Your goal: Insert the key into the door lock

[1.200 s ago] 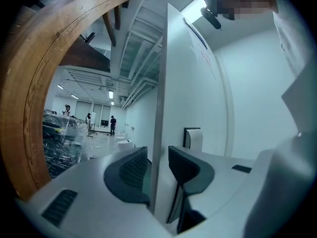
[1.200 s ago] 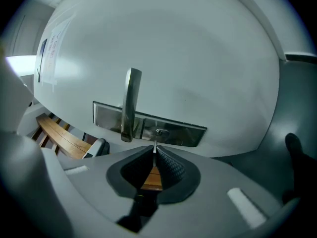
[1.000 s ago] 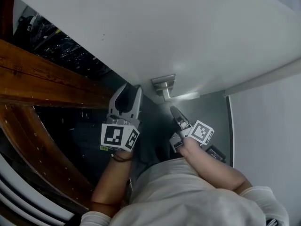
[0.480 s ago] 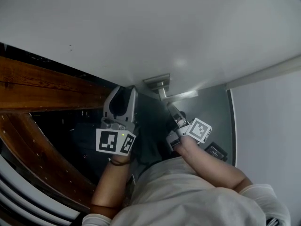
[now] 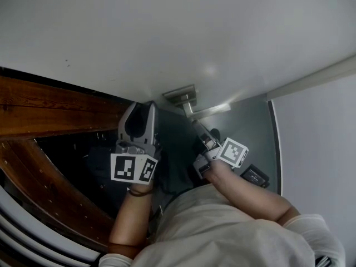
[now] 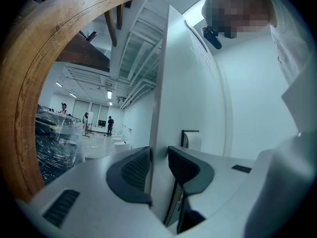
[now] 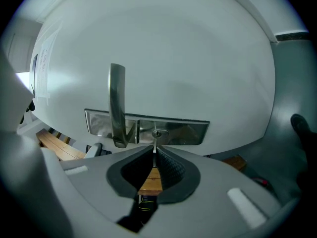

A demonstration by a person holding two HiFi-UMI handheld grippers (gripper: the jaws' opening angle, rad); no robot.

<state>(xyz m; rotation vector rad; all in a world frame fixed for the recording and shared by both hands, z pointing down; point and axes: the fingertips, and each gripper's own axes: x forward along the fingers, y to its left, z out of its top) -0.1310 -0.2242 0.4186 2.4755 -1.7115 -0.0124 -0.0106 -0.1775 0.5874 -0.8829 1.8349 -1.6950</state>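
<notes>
The white door (image 5: 183, 32) fills the top of the head view, with its steel lock plate (image 5: 179, 95) and lever handle (image 5: 209, 112) below the middle. In the right gripper view the plate (image 7: 188, 132) carries a round keyhole (image 7: 157, 133) beside the lever (image 7: 117, 103). My right gripper (image 7: 154, 155) is shut on a thin key (image 7: 155, 147), whose tip stands right at the keyhole. In the head view that right gripper (image 5: 201, 131) sits just under the lever. My left gripper (image 6: 158, 165) clamps the door's edge (image 6: 159, 108), also visible as the left gripper (image 5: 142, 114) left of the plate.
A brown wooden beam (image 5: 50, 107) and a curved wooden frame (image 6: 27, 88) lie left of the door. A pale wall (image 5: 317, 138) stands at the right. Beyond the door edge is a bright hall with a wrapped pallet (image 6: 54, 143) and distant people (image 6: 110, 124).
My right gripper has moved up and left with the key, closing on the lock plate. The left gripper has kept its hold on the door edge, and the door has swung slightly.
</notes>
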